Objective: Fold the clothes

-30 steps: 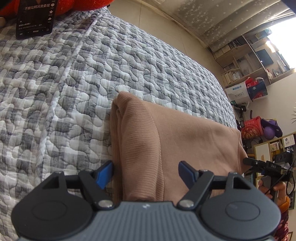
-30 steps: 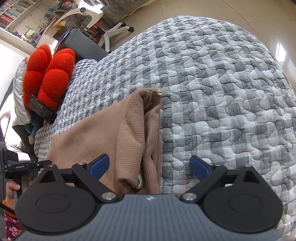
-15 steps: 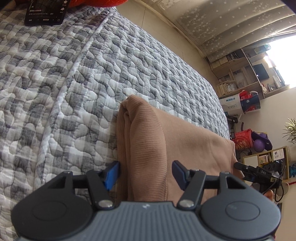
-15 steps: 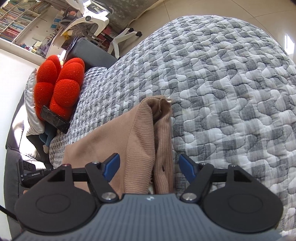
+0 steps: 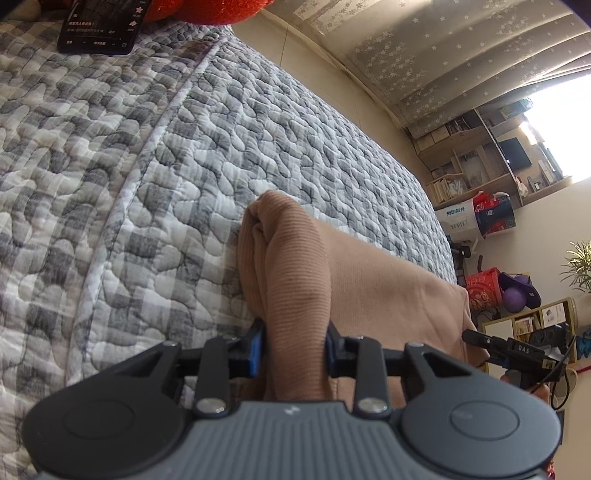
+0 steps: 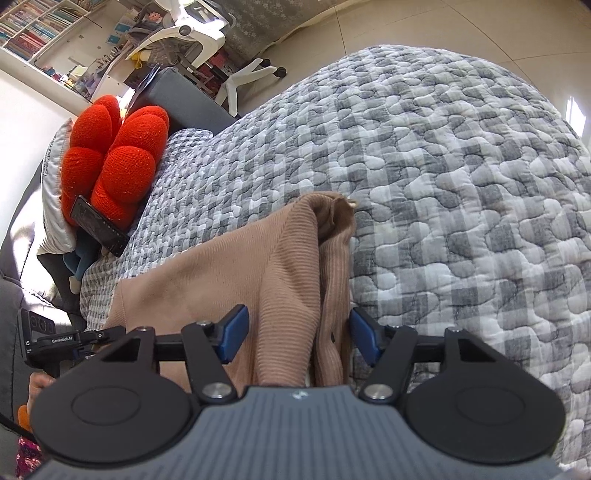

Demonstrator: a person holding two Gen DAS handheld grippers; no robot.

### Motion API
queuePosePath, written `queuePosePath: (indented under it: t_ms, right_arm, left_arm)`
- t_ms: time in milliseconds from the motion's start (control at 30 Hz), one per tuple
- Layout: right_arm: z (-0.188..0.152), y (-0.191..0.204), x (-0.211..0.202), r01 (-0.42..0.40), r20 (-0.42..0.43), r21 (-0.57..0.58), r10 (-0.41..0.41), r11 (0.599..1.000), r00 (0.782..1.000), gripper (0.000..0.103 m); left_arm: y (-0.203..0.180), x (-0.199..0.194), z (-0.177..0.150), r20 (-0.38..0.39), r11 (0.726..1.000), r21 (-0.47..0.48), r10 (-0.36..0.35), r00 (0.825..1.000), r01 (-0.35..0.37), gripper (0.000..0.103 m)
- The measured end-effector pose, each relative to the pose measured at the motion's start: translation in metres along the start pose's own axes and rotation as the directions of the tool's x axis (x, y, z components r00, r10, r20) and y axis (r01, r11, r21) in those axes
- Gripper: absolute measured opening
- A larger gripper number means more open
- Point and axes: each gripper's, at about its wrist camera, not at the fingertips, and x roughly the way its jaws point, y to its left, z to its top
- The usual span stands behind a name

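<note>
A tan ribbed garment (image 5: 369,280) lies folded on the bed, with a thick rolled edge at each end. My left gripper (image 5: 293,347) straddles the roll at the garment's left end. Its jaws are closing and both blue pads (image 5: 256,349) press on that roll. In the right wrist view the same garment (image 6: 221,266) runs off to the left. My right gripper (image 6: 299,336) straddles the layered right edge with its jaws closing. A small gap still shows between its left pad (image 6: 234,334) and the fold.
A grey checked quilt (image 5: 147,177) covers the bed (image 6: 461,177), which drops to a tiled floor (image 6: 424,22) beyond. A dark phone (image 6: 98,225) leans on a red cushion (image 6: 114,158) at the head end. Shelves and boxes (image 5: 491,206) stand past the foot.
Both grippers' jaws have narrowed around the garment's rolled ends. The left one has moved in and down, and its pads now touch the cloth. The right one has barely moved.
</note>
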Motion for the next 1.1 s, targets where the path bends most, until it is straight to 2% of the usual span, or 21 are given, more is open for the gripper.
queuePosePath:
  t_ms: [133, 167, 233, 367, 500, 600, 667, 800, 833, 900, 967, 1100]
  right_arm:
    - [0.001, 0.006, -0.006, -0.006, 0.027, -0.038, 0.007, 0.999, 1.000, 0.064]
    - [0.001, 0.007, -0.007, -0.006, 0.029, -0.045, 0.008, 0.999, 1.000, 0.064]
    - [0.001, 0.008, -0.006, -0.002, 0.029, -0.049, 0.003, 0.999, 1.000, 0.064]
    - [0.001, 0.008, -0.003, -0.006, 0.035, -0.031, 0.007, 1.000, 0.999, 0.064]
    - [-0.001, 0.012, -0.003, -0.013, 0.043, -0.056, 0.016, 0.998, 0.999, 0.065]
    - [-0.002, 0.005, 0.003, -0.007, 0.019, -0.042, 0.008, 0.999, 1.000, 0.065]
    - [-0.004, 0.000, 0.008, 0.002, 0.003, -0.024, -0.002, 1.000, 1.000, 0.065]
    - [-0.012, -0.001, 0.013, 0.000, 0.025, -0.027, 0.000, 1.000, 1.000, 0.065]
    - [-0.013, 0.001, 0.014, 0.007, 0.033, -0.030, -0.006, 1.000, 0.999, 0.065]
    - [-0.016, 0.006, 0.014, 0.023, 0.048, -0.039, -0.021, 0.999, 0.999, 0.065]
    - [-0.018, 0.012, 0.016, 0.051, 0.051, -0.065, -0.048, 0.997, 0.998, 0.065]
    - [-0.019, 0.021, 0.019, 0.104, 0.055, -0.107, -0.098, 0.989, 0.994, 0.065]
  left_arm:
    - [-0.001, 0.003, -0.001, -0.015, 1.000, 0.004, -0.018, 1.000, 0.018, 0.047]
    - [-0.002, 0.003, -0.001, -0.014, 1.000, 0.002, -0.019, 1.000, 0.019, 0.048]
    - [-0.003, 0.005, -0.002, -0.011, 1.000, 0.000, -0.018, 1.000, 0.018, 0.047]
    - [-0.006, 0.006, -0.007, 0.014, 1.000, -0.003, 0.000, 1.000, 0.000, 0.034]
    - [-0.004, 0.006, -0.014, 0.048, 1.000, -0.018, -0.013, 0.999, 0.014, 0.032]
    - [-0.001, 0.004, -0.018, 0.073, 0.999, -0.025, -0.032, 0.997, 0.034, 0.037]
    - [0.002, 0.005, -0.020, 0.083, 0.997, -0.032, -0.066, 0.994, 0.069, 0.048]
    - [0.007, 0.009, -0.025, 0.121, 0.988, -0.097, -0.111, 0.986, 0.124, 0.053]
    - [0.005, 0.009, -0.027, 0.132, 0.989, -0.091, -0.106, 0.986, 0.118, 0.050]
    - [0.000, 0.009, -0.031, 0.148, 0.995, -0.065, -0.062, 0.987, 0.073, 0.034]
    - [-0.003, 0.009, -0.035, 0.166, 0.997, -0.054, -0.037, 0.985, 0.047, 0.032]
    - [-0.005, 0.007, -0.039, 0.199, 0.996, -0.075, -0.030, 0.980, 0.045, 0.028]
